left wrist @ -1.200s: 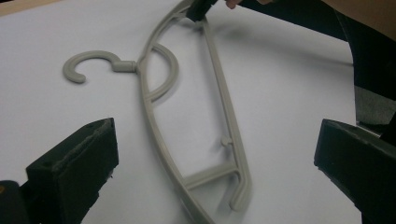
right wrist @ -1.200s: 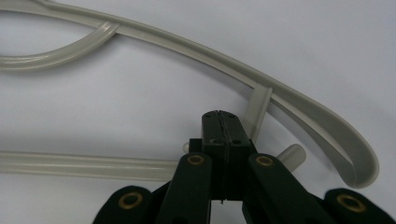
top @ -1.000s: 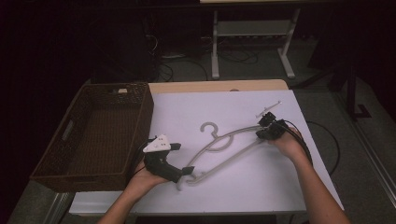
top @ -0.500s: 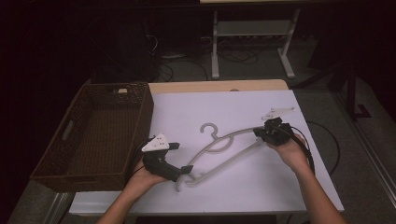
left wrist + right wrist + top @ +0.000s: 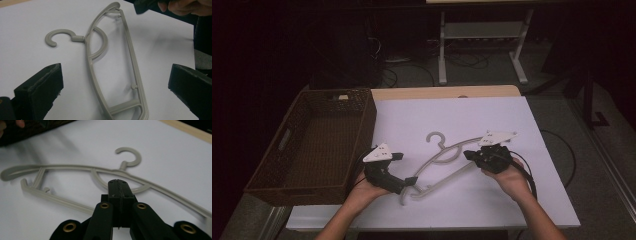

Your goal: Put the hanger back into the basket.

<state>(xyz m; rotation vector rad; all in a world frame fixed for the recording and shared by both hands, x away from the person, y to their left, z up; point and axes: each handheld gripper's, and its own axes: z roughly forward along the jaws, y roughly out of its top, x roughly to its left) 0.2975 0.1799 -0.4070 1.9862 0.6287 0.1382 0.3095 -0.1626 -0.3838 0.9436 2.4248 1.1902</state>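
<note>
We see a grey plastic hanger (image 5: 443, 161) lying flat on the white sheet (image 5: 492, 120) that covers the table, a little below the middle of the high view. Its hook points toward the upper left of that frame, and its long bar runs from the lower left up toward the right.

Our left gripper (image 5: 409, 181) sits at the lower left of the high view, right at the lower end of the hanger. In the left gripper view its two black jaws stand wide apart at the bottom corners, and the hanger (image 5: 113, 62) lies between them on the sheet, with neither pad pressing on it.

Our right gripper (image 5: 468, 154) is at the centre right of the high view, beside the hanger's upper right end, its tips over the bar. In the right gripper view its jaws (image 5: 119, 192) are pressed together at the bottom centre with nothing between them, and the hanger (image 5: 75, 173) stretches across the frame beyond them. Whether the tips touch the hanger, we cannot tell.

A brown woven basket (image 5: 292, 145) stands at the left of the high view, its right wall along the sheet's left edge.
</note>
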